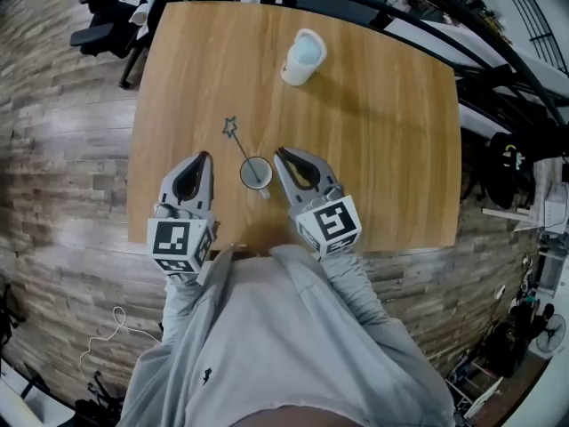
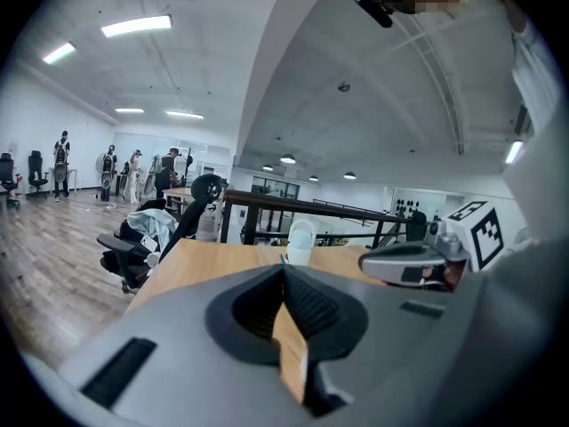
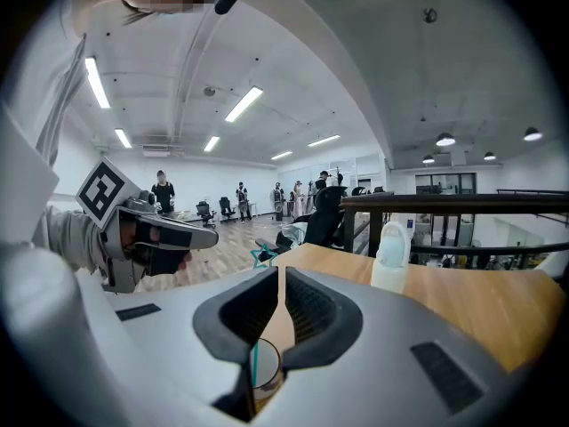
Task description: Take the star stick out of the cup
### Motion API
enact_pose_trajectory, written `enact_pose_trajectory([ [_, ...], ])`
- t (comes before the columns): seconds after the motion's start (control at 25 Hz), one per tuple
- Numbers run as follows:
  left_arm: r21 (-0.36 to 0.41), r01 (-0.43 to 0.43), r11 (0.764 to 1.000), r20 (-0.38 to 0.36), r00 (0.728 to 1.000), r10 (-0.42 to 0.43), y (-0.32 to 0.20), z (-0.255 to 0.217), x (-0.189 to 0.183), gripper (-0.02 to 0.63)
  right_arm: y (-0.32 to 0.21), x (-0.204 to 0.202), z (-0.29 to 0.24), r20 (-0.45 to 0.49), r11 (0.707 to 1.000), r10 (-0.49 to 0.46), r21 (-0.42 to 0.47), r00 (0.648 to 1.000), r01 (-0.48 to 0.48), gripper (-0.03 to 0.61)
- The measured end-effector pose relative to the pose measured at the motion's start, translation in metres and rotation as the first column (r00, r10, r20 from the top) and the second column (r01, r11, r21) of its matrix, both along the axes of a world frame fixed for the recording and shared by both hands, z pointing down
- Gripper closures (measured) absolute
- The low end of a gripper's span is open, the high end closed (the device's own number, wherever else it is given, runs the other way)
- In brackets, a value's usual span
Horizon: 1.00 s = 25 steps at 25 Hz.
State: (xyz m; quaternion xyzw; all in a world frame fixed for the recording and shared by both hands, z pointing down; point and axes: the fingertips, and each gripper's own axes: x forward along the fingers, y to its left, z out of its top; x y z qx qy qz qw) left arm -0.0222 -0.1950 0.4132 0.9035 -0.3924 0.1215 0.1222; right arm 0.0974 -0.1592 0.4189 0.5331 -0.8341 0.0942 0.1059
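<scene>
A small round cup (image 1: 256,173) stands near the table's front edge, between my two grippers. The star stick (image 1: 240,144) leans out of it up and to the left, and its teal outline star (image 1: 230,127) hangs over the wood. My left gripper (image 1: 206,156) lies just left of the cup with its jaws together and nothing in them. My right gripper (image 1: 280,153) lies just right of the cup, also shut and empty. In the right gripper view the cup (image 3: 260,365) and the teal stick (image 3: 253,367) show below the closed jaws, with the star (image 3: 263,256) beyond the tips.
A white lidded bottle (image 1: 303,57) stands at the far side of the wooden table (image 1: 382,149). Office chairs (image 1: 111,16) crowd the far left corner. A dark railing and desks (image 1: 498,78) run along the right. The person's grey-sleeved body is at the front edge.
</scene>
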Motion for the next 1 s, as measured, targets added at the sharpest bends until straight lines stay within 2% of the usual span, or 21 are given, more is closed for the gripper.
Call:
enact_pose_trajectory([
  [0.32, -0.020, -0.004, 1.000, 0.009, 1.000, 0.004, 0.000, 0.017, -0.012, 0.594, -0.011, -0.017, 0.030, 0.033, 0.998, -0.020, -0.054, 0.999, 0.022, 0.557],
  [0.36, -0.021, -0.005, 1.000, 0.010, 1.000, 0.006, -0.001, 0.018, -0.013, 0.594, -0.012, -0.020, 0.034, 0.035, 0.997, -0.031, -0.063, 0.999, 0.033, 0.546],
  [0.44, -0.025, -0.004, 1.000, 0.011, 1.000, 0.004, -0.001, 0.019, -0.013, 0.594, -0.015, -0.027, 0.042, 0.037, 0.995, -0.055, -0.084, 0.998, 0.058, 0.482],
  [0.6, -0.039, 0.005, 0.999, 0.006, 1.000, -0.005, -0.002, 0.025, -0.011, 0.594, -0.020, -0.036, 0.057, 0.036, 0.987, -0.099, -0.119, 0.994, 0.103, 0.437],
  [0.72, -0.048, 0.000, 0.999, 0.010, 1.000, 0.001, 0.000, 0.031, -0.012, 0.594, -0.025, -0.045, 0.069, 0.030, 0.982, -0.125, -0.142, 0.992, 0.128, 0.381],
  [1.0, -0.059, 0.010, 0.998, -0.002, 1.000, -0.010, 0.001, 0.039, -0.012, 0.594, -0.032, -0.055, 0.092, 0.018, 0.969, -0.161, -0.186, 0.987, 0.161, 0.371],
])
